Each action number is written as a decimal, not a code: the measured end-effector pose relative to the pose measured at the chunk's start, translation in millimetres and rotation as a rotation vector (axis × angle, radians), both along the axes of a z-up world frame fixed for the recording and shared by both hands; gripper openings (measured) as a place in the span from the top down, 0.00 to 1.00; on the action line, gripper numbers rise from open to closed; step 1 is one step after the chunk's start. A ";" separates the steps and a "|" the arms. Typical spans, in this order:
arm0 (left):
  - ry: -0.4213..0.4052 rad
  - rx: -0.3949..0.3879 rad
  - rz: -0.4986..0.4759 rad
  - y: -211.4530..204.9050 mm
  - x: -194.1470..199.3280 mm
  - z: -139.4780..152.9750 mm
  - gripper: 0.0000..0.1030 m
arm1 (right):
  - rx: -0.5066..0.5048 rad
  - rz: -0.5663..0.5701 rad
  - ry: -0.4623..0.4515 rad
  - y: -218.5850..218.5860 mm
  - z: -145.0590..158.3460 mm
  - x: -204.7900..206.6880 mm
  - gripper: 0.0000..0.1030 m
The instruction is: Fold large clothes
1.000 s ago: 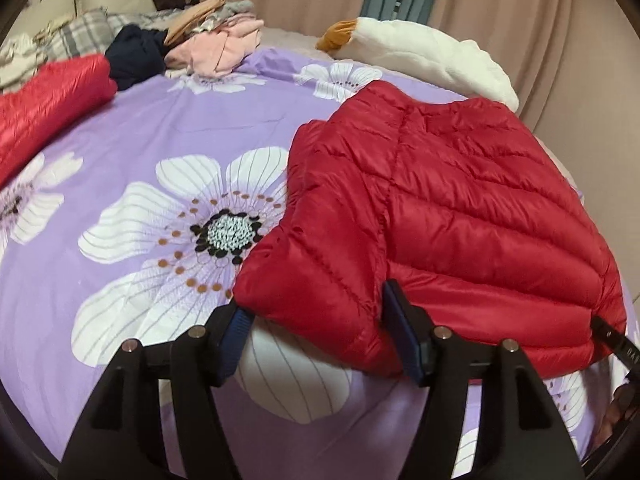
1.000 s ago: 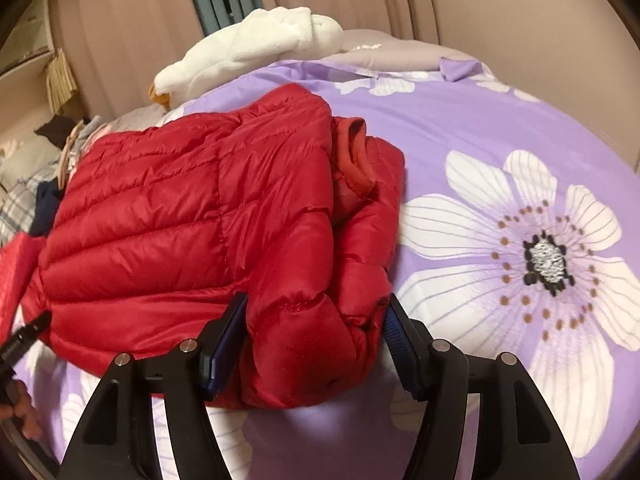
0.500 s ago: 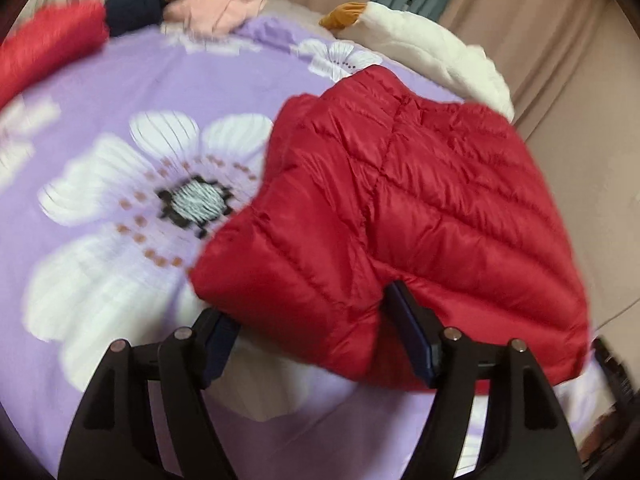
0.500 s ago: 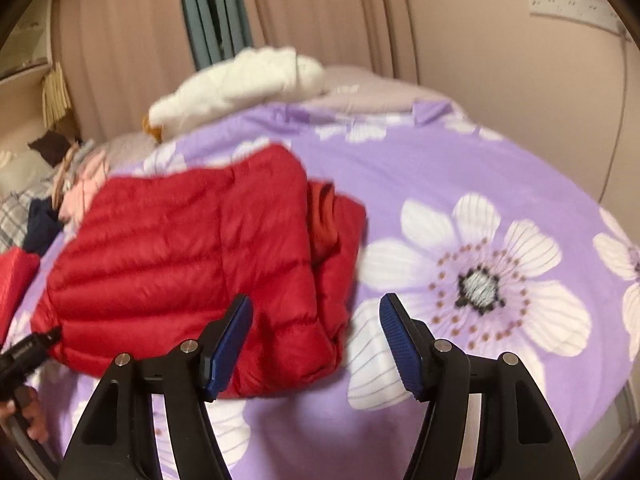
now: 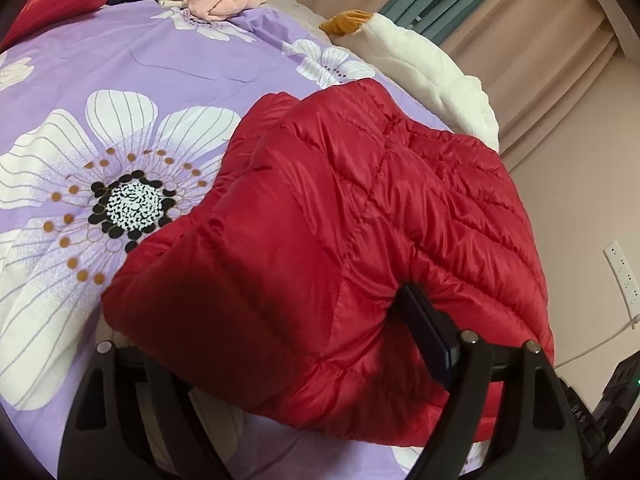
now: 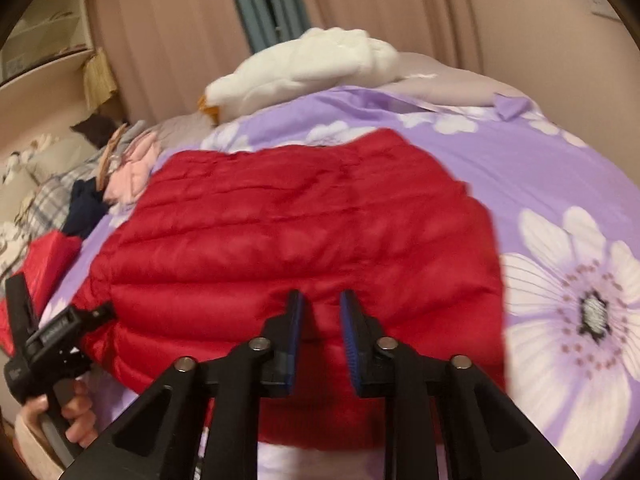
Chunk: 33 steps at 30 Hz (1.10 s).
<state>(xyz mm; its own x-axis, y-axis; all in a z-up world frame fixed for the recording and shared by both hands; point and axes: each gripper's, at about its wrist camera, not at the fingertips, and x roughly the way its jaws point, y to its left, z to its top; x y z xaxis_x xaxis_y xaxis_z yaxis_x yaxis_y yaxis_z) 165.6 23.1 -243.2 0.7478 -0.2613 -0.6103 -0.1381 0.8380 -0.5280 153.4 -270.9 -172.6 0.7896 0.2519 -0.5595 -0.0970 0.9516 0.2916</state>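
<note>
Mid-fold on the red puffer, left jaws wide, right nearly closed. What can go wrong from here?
1. The left gripper has just been opening with the red jacket's folded corner bulging between its fingers; the puffy fill may spring the fold open.
2. The right gripper has just been closing, with nothing between its jaws. Over that slick shell it may pinch only the top layer, or slip off.
3. The jacket sits near the edge of the bedspread, so a tug could slide it off.

One puffy red quilted down jacket [image 5: 360, 240] lies on one purple flowered bedspread [image 5: 132, 68], one white plush toy [image 6: 308, 64] at its far edge, two black grippers.
</note>
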 end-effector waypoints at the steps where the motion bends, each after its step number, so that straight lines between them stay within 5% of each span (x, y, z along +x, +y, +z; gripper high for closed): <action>1: -0.005 0.003 -0.003 0.2 -0.3 -0.4 0.16 | 0.011 0.011 -0.012 1.4 2.7 0.9 0.80; 6: -0.026 -0.042 0.015 8.5 5.3 -3.3 0.12 | 0.026 0.027 0.041 3.3 -20.2 11.7 0.81; 9: -0.019 -0.013 0.015 3.1 15.3 -2.7 0.09 | -0.080 0.024 0.084 14.9 -42.0 16.7 0.92; 15: 0.010 -0.041 -0.047 0.2 45.2 -4.7 0.12 | -0.114 0.041 0.116 19.6 -46.2 21.2 0.92; 21: -0.011 -0.157 -0.098 6.9 45.3 0.5 0.49 | -0.137 0.044 0.122 21.3 -42.7 23.3 0.93; 23: -0.053 -0.053 -0.098 -4.1 37.7 12.4 0.55 | -0.136 0.043 0.121 20.9 -41.6 26.0 0.93; 26: -0.181 0.277 -0.116 -48.5 17.4 35.7 0.61 | -0.112 0.043 0.122 17.9 -41.5 27.1 0.93; 27: -0.215 0.333 -0.128 -59.1 11.8 39.6 0.62 | -0.092 0.043 0.123 15.6 -41.7 27.4 0.93; 30: -0.305 0.428 -0.171 -81.5 -4.0 52.2 0.63 | -0.027 0.048 0.133 6.6 -43.1 28.1 0.92; 33: -0.327 0.406 -0.182 -85.6 -10.1 63.3 0.63 | 0.015 0.061 0.134 -0.3 -45.6 28.8 0.92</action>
<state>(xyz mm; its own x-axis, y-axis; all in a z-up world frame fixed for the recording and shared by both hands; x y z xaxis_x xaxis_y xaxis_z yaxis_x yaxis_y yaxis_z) 155.6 -62.5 -179.9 0.8802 -0.1958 -0.4324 0.1447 0.9783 -0.1485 182.2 -271.2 -218.2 0.6911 0.3059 -0.6549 -0.1135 0.9407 0.3196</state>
